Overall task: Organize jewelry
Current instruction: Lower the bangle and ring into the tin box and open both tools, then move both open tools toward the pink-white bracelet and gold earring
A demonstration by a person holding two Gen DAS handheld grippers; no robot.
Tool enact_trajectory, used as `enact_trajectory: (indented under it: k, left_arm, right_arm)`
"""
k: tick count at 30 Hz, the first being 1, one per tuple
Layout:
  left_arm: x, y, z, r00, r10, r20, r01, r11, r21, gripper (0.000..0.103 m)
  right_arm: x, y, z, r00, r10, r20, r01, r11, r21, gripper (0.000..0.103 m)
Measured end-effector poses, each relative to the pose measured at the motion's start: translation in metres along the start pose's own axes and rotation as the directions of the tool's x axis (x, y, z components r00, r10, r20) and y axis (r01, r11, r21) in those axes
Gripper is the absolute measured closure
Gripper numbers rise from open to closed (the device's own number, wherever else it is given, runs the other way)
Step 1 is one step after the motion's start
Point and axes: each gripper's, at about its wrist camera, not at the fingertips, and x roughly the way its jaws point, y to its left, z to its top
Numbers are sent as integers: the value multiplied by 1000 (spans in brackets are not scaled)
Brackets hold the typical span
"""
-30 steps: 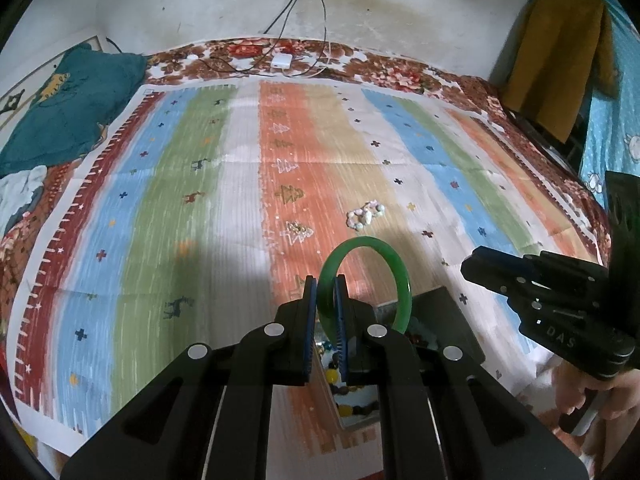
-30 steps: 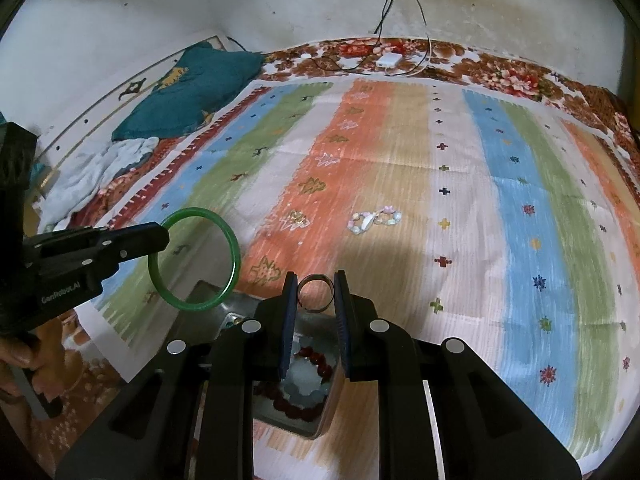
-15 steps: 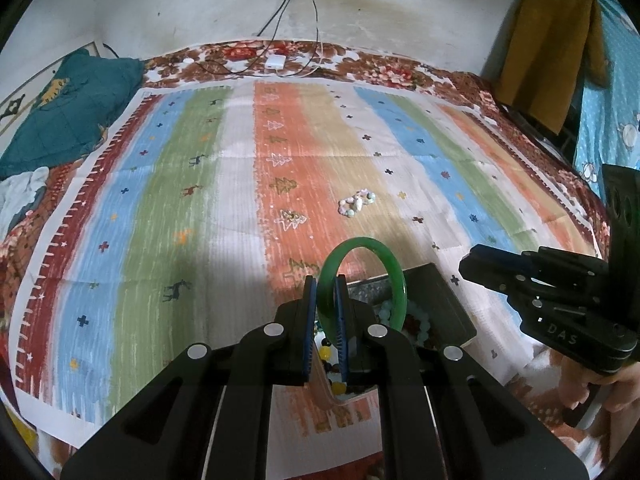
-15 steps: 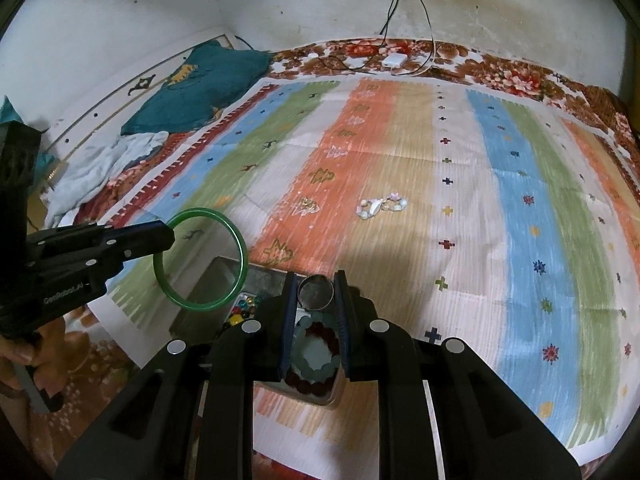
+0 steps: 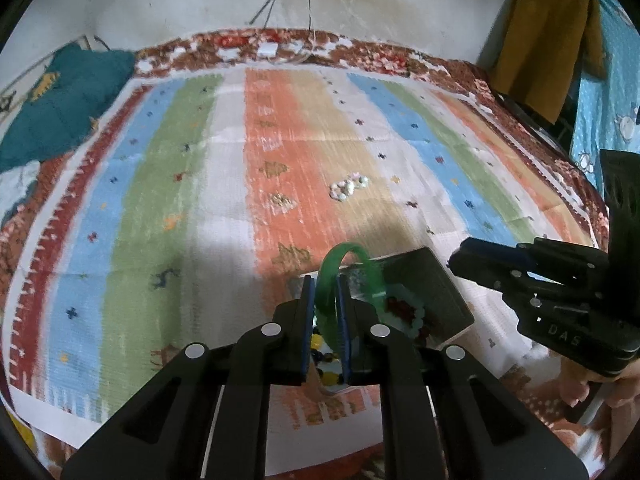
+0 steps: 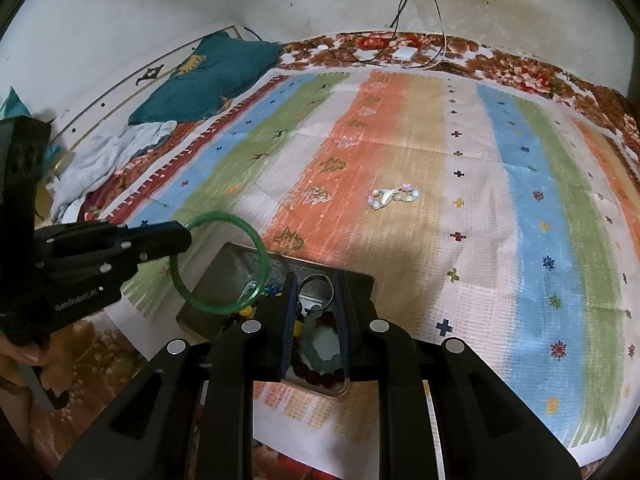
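Observation:
My left gripper is shut on a green bangle and holds it just above an open metal jewelry box. The same bangle shows in the right wrist view over the box's left part. My right gripper is shut on a thin silver ring above the box, over a dark red bead bracelet and a pale green one inside. A pastel bead bracelet lies farther out on the striped cloth; it also shows in the right wrist view.
The box sits near the front edge of a striped cloth on a floral bedspread. A teal pillow and pale clothes lie at the far left. A white charger with cables lies by the wall. Mustard clothing hangs at the right.
Both grippers have moved down and forward over the box. The green bangle now hangs lower, over the box's left part; the silver ring stays gripped above the beads.

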Motion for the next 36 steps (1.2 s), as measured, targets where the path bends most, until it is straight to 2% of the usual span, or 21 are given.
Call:
enact_trajectory:
  k: [1,3,7,15,20,25,36]
  left_arm:
    - [1,2,0,1000,2,-5,-2,1000,-10,82]
    - [0,4,1,1000,2,2,-2,1000,-18,73]
    - [-2,12,3,1000,11,12,-11,999,-47,63]
    - [1,20,4,1000,24,5,-24,998,-62,54]
    - [8,28,10,999,38,-2,-38,997,-73,51]
    - [16,29,20,999,39,-5,-39,997,-61,51]
    - [47,34,38,997,65,-47,-66,997,-30,48]
  right_arm:
    - [0,-1,0,1000,0,-1,0,1000,4,75]
    - [-1,-3,1,1000,-10,8,9,1000,15,59]
    - [-1,-9,2,1000,-17,8,17,999,40,55]
    - [4,-17,6,1000,-18,1,18,997,73,52]
    - [7,-18,10,1000,-20,0,20,997,74,50]
    - [16,-23,18,1000,-30,-3,31,997,70,42]
    - [31,-33,37,998,-59,-15,59,997,58,41]
